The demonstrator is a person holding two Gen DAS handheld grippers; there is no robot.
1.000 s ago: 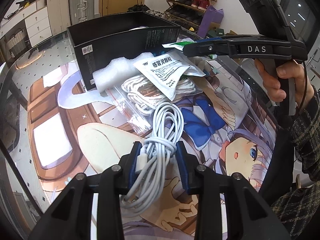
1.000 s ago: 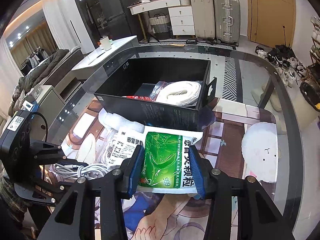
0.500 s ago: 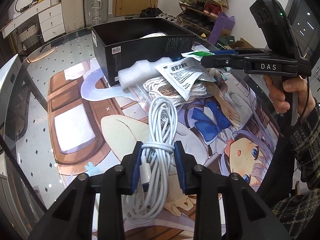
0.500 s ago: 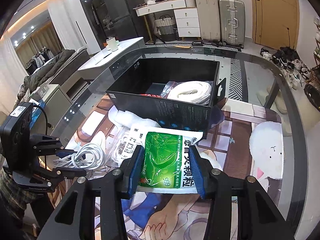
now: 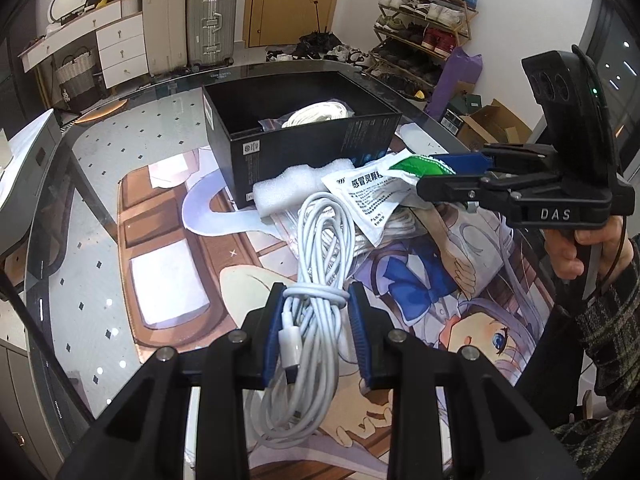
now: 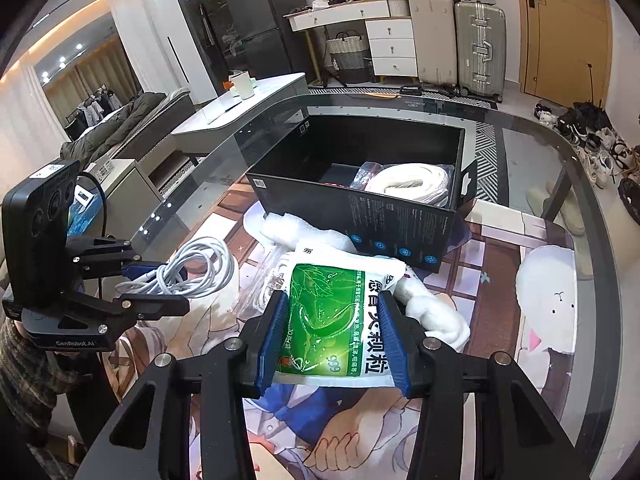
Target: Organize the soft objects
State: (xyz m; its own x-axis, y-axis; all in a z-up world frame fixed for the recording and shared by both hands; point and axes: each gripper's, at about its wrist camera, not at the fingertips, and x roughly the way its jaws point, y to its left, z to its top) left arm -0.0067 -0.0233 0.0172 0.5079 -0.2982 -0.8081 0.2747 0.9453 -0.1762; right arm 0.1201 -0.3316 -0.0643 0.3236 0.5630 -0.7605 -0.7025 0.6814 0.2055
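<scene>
My left gripper [image 5: 316, 330] is shut on a coiled white cable [image 5: 320, 264] and holds it above the printed mat; it also shows in the right wrist view [image 6: 196, 270]. My right gripper [image 6: 334, 336] is shut on a green and white medicine sachet [image 6: 334, 316], lifted near the front of the black box [image 6: 360, 216]. The box [image 5: 304, 148] holds a bagged white rope coil [image 6: 412, 182]. A second white sachet [image 5: 366, 196], white foam [image 5: 296, 184] and another bagged rope lie in front of the box.
The glass table [image 6: 532, 148] carries an anime-print mat [image 5: 420, 280]. The right gripper's body [image 5: 532, 192] hangs over the mat's right side. Suitcases, a dresser and a shoe rack stand beyond the table.
My left gripper has lifted and drawn back with the cable, away from the pile. My right gripper has raised the green sachet slightly, nearer the box.
</scene>
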